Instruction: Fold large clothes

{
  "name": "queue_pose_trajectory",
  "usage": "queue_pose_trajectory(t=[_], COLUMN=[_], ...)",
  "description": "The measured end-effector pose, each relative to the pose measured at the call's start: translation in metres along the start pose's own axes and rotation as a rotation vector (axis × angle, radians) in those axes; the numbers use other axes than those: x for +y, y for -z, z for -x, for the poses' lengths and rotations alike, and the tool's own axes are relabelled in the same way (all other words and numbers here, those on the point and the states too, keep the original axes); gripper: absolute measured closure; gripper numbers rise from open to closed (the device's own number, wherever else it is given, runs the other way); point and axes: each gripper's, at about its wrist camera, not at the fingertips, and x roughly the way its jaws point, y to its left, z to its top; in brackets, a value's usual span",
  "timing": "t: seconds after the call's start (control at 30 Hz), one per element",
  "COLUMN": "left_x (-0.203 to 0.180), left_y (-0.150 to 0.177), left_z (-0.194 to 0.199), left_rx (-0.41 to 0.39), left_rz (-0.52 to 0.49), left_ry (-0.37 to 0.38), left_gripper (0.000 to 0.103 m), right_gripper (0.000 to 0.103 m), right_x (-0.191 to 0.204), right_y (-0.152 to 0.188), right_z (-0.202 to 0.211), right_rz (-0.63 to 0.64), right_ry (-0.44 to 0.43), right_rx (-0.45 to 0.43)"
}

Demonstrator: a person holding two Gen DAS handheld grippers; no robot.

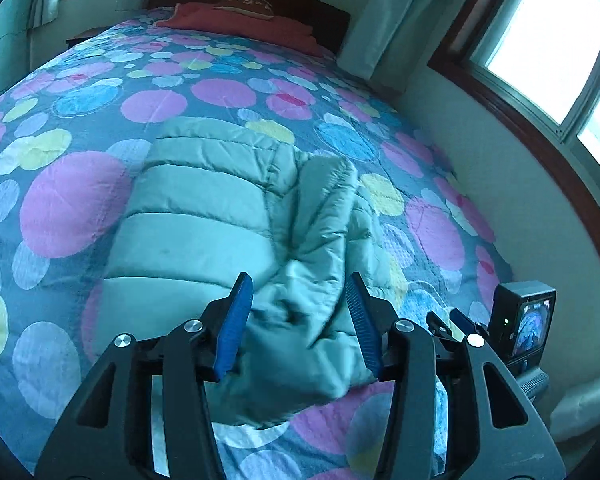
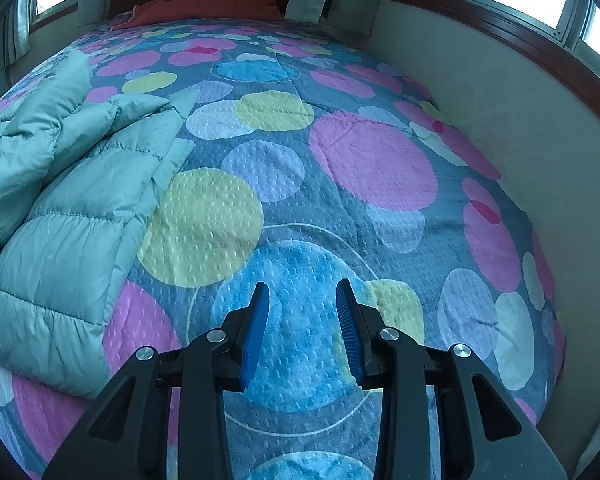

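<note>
A pale green quilted puffer jacket lies on the bed, with one sleeve or side folded over its right half. My left gripper is open just above the jacket's near bunched part, a blue pad on each side of the fabric, not closed on it. In the right wrist view the jacket lies at the left. My right gripper is open and empty over the bare bedspread, to the right of the jacket. The right gripper's body and its small screen show at the right in the left wrist view.
The bed is covered by a blue bedspread with pink, yellow and blue circles. Red pillows and a dark headboard are at the far end. A white wall with wood-framed windows runs along the bed's right side.
</note>
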Motion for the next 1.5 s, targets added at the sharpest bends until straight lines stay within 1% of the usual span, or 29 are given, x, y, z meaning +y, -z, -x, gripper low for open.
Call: queue_pose_trajectory(t=[0.07, 0.13, 0.2, 0.27, 0.3, 0.37, 0.47, 0.53, 0.6, 0.63, 0.67, 0.7, 0.73, 0.77, 0.8, 0.87, 0.93, 1.03, 1.17, 1.23, 1.27, 1.33, 1.4, 1.43, 1.5], left_x=[0.023, 0.043, 0.066, 0.089, 0.099, 0.119, 0.143, 0.155, 0.162, 0.165, 0.167, 0.170, 0.172, 0.173, 0.174, 0.174, 0.174, 0.171, 0.166, 0.162, 0.160, 0.157, 0.154, 0.152, 0.144], left_y=[-0.003, -0.007, -0.009, -0.012, -0.013, -0.014, -0.015, -0.016, -0.016, -0.017, -0.017, -0.017, -0.016, -0.016, -0.016, -0.014, -0.013, -0.013, -0.015, -0.017, -0.017, -0.020, -0.024, -0.027, -0.032], left_z=[0.012, 0.020, 0.026, 0.026, 0.025, 0.020, 0.010, 0.000, -0.009, -0.014, -0.019, -0.023, -0.028, -0.033, -0.038, -0.047, -0.055, -0.062, -0.066, -0.069, -0.070, -0.069, -0.066, -0.065, -0.060], left_rx=[-0.034, -0.059, -0.093, -0.107, -0.111, -0.112, -0.110, -0.100, -0.087, -0.079, -0.074, -0.068, -0.059, -0.050, -0.038, -0.012, 0.009, 0.016, 0.022, 0.026, 0.028, 0.032, 0.037, 0.034, 0.017], left_rz=[0.068, 0.136, 0.198, 0.263, 0.295, 0.361, 0.465, 0.525, 0.565, 0.589, 0.608, 0.630, 0.649, 0.660, 0.672, 0.689, 0.698, 0.686, 0.654, 0.632, 0.627, 0.617, 0.607, 0.601, 0.572], left_ry=[-0.013, -0.013, -0.031, -0.057, -0.059, -0.066, -0.046, -0.033, -0.016, -0.003, 0.011, 0.026, 0.045, 0.061, 0.082, 0.114, 0.143, 0.157, 0.175, 0.173, 0.172, 0.168, 0.180, 0.189, 0.204], left_gripper=[0.050, 0.050, 0.048, 0.047, 0.047, 0.047, 0.047, 0.047, 0.047, 0.047, 0.047, 0.047, 0.047, 0.047, 0.047, 0.047, 0.047, 0.047, 0.047, 0.046, 0.046, 0.046, 0.046, 0.046, 0.046], right_gripper=[0.067, 0.067, 0.067, 0.067, 0.067, 0.067, 0.067, 0.067, 0.067, 0.067, 0.067, 0.058, 0.044, 0.040, 0.037, 0.037, 0.037, 0.037, 0.037, 0.037, 0.039, 0.079, 0.090, 0.092, 0.093], right_x=[-0.001, -0.002, -0.003, -0.003, -0.003, -0.001, 0.003, 0.006, 0.007, 0.007, 0.006, 0.005, 0.004, 0.003, 0.004, 0.010, 0.019, 0.036, 0.057, 0.068, 0.071, 0.077, 0.077, 0.071, 0.060], right_y=[0.000, -0.001, -0.004, -0.007, -0.009, -0.012, -0.019, -0.026, -0.033, -0.036, -0.040, -0.043, -0.045, -0.048, -0.050, -0.055, -0.061, -0.067, -0.080, -0.088, -0.091, -0.097, -0.104, -0.105, -0.110], right_z=[0.003, 0.006, 0.008, 0.009, 0.010, 0.010, 0.011, 0.013, 0.016, 0.017, 0.018, 0.018, 0.017, 0.016, 0.014, 0.009, 0.000, -0.013, -0.021, -0.023, -0.024, -0.026, -0.022, -0.020, -0.015], right_rz=[-0.010, -0.026, -0.056, -0.096, -0.117, -0.149, -0.193, -0.222, -0.254, -0.278, -0.316, -0.351, -0.400, -0.447, -0.486, -0.537, -0.569, -0.595, -0.577, -0.555, -0.543, -0.497, -0.467, -0.464, -0.462], right_ry=[-0.002, -0.013, -0.046, -0.093, -0.117, -0.156, -0.206, -0.235, -0.261, -0.286, -0.332, -0.375, -0.428, -0.482, -0.532, -0.623, -0.701, -0.791, -0.845, -0.846, -0.827, -0.796, -0.788, -0.788, -0.778], right_rx=[0.000, 0.001, 0.004, 0.013, 0.017, 0.022, 0.021, 0.013, 0.000, -0.009, -0.015, -0.017, -0.023, -0.034, -0.041, -0.027, 0.004, 0.051, 0.061, 0.060, 0.052, 0.039, 0.015, 0.001, -0.033])
